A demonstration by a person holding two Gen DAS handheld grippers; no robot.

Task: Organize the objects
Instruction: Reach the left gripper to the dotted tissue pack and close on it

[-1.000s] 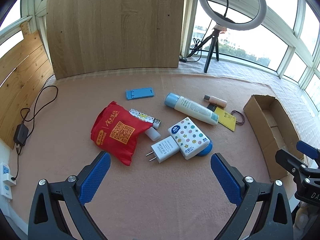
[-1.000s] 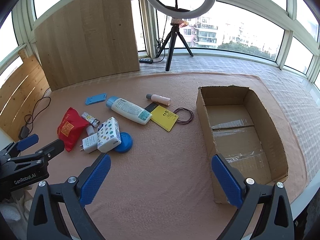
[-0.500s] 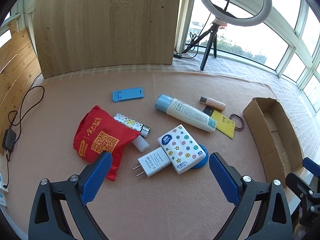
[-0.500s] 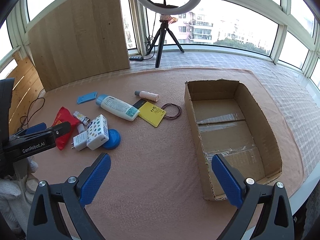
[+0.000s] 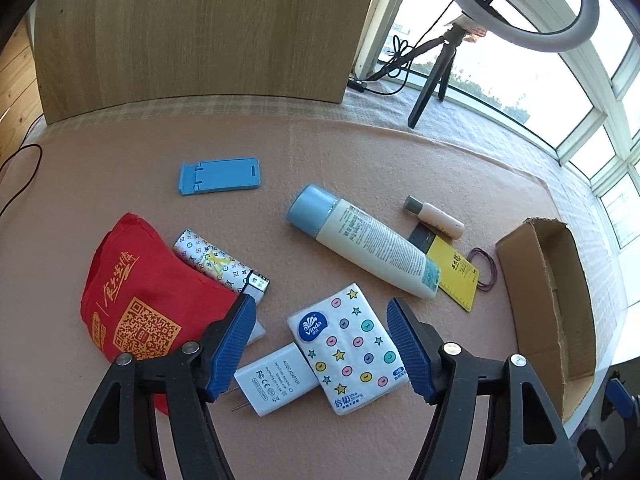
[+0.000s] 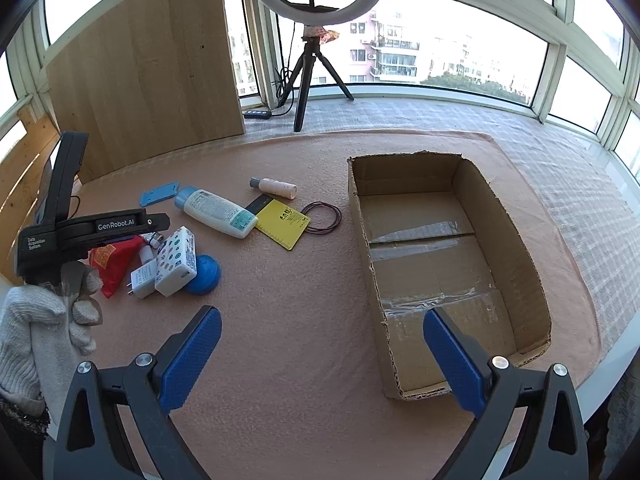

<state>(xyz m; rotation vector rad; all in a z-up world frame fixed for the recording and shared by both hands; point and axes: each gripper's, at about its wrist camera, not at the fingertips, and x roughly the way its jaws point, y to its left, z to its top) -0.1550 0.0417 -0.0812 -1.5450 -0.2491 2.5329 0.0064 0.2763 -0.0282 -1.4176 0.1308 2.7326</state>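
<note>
Sunlit windows wrap a pinkish felt mat (image 6: 304, 320) that carries everything. A cardboard box (image 6: 520, 256) sits empty toward the mat's right edge, its long axis running from the near edge to the far one. The loose things cluster toward the left edge: a red pouch (image 5: 132, 300), a patterned lighter (image 5: 216, 264), a white charger (image 5: 276, 380), a tissue pack (image 5: 348, 344) resting partly on a blue disc (image 6: 206, 276), a lotion bottle (image 5: 372, 244), a small pink bottle (image 5: 436, 216), a yellow card (image 5: 456, 276), a loop of hair ties (image 5: 486, 270) and a blue phone stand (image 5: 220, 174) nearer the far edge.

The left gripper (image 5: 320, 344), held in a gloved hand (image 6: 40, 320), hovers low over the tissue pack with both pads spread and empty. In its own view the pack lies straight ahead between the fingers, its long axis running roughly along the fingers and slanting slightly right, so the pads would close across its narrow width. The charger touches the pack's left side, just inside the left pad, and could be caught too. The right gripper (image 6: 320, 360) is likewise spread and empty, near the mat's front edge beside the box, well apart from the pile. The left is clearly nearer the pack; I judge that a pick there comes first.
</note>
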